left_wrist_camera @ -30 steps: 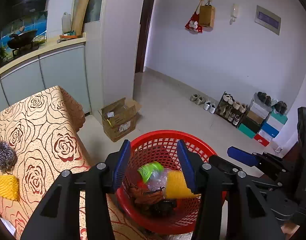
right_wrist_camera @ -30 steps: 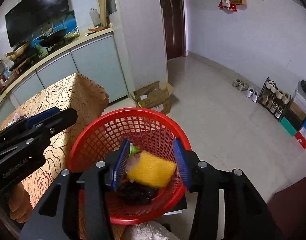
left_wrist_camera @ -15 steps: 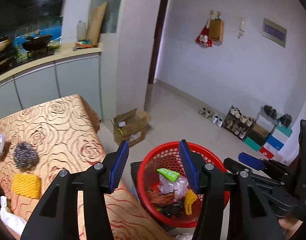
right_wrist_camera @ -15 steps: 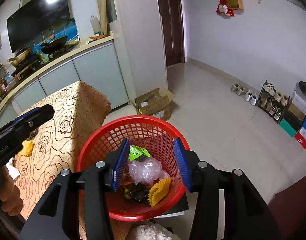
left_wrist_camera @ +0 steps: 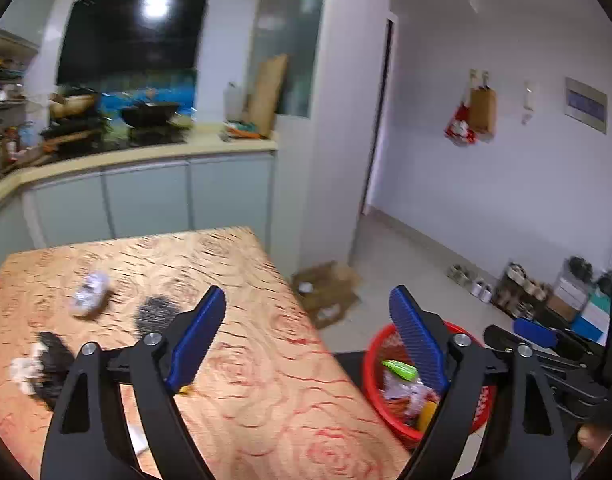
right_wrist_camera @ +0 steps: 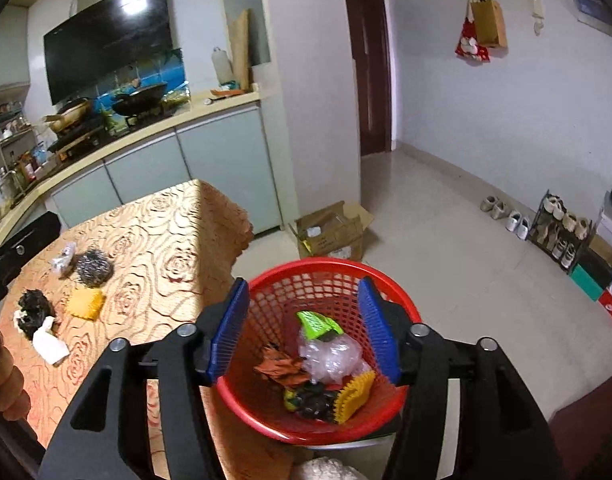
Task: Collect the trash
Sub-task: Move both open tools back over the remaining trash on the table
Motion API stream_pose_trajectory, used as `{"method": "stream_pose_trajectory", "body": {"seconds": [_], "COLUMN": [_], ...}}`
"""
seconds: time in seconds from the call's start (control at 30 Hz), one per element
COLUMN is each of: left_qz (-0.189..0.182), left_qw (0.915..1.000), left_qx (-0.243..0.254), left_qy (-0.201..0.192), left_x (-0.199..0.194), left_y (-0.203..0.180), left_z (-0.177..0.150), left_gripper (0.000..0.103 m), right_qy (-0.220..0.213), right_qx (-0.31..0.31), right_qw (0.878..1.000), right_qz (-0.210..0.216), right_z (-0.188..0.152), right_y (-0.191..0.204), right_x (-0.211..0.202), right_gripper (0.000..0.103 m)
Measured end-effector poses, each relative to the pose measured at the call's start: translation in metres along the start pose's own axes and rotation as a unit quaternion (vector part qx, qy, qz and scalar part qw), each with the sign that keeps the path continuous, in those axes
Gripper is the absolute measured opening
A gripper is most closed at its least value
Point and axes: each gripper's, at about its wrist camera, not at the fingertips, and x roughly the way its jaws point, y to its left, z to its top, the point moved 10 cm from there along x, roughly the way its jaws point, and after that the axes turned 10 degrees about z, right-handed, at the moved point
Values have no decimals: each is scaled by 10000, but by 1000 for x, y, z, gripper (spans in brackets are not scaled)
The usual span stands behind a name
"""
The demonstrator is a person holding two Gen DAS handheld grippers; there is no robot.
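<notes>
A red mesh basket (right_wrist_camera: 322,270) sits beside the table and holds a green wrapper (right_wrist_camera: 316,322), a clear plastic bag (right_wrist_camera: 332,358), a yellow sponge (right_wrist_camera: 354,398) and dark scraps. Above it my right gripper (right_wrist_camera: 303,292) is opening, with nothing between its blue pads. On the rose-patterned table (right_wrist_camera: 165,240) lie a steel wool ball (right_wrist_camera: 93,266), a second yellow sponge (right_wrist_camera: 85,303), a black crumpled scrap (right_wrist_camera: 33,310), a white tissue (right_wrist_camera: 49,344) and a small white wrapper (right_wrist_camera: 63,254). My left gripper (left_wrist_camera: 308,296) hangs over the table's right edge, jaws opening wide and empty. The steel wool ball (left_wrist_camera: 157,312) lies just beyond its left finger.
A cardboard box (right_wrist_camera: 330,232) stands open on the floor past the basket. Shoes and a shoe rack (right_wrist_camera: 558,228) line the right wall. A kitchen counter (right_wrist_camera: 145,128) with pans runs behind the table. A hand (right_wrist_camera: 1,376) shows at the left edge.
The right gripper let the yellow sponge drop into the basket, then lifted and widened. The left gripper swung left from above the basket to over the table and spread its jaws.
</notes>
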Motion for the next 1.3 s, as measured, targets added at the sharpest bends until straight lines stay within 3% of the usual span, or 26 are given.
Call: {"method": "stream_pose_trajectory", "body": {"seconds": [0.23,0.5,0.9,1.07,1.3], "left_qz": [595,1431,2975,3207,3288], "left_qw": [9975,9880,9496,9402,9392], "left_qx": [-187,-335,-900,-1093,-977], "left_qy": [-325,-470,-417,-350,-125], "left_x": [-29,-61,-123,-137,-129], "left_y": [55,137,293,325,341], "left_z": [7,4,-16,-28,-46], "left_gripper": [92,94,94,94,94], "right_qy": [-79,-409,-434,-321,-268], "right_qx": [-183,-413,-714,-896,-1125], "right_qw": [9994,9965,9889,9856,9811], "right_qz": [275,593,1226,1396,1553], "right_z": [6,15,15,9,3], "right_y": [34,75,145,174,207], "right_x": [-2,-13,-10,-4,-1], "right_gripper": [62,84,93,93,93]}}
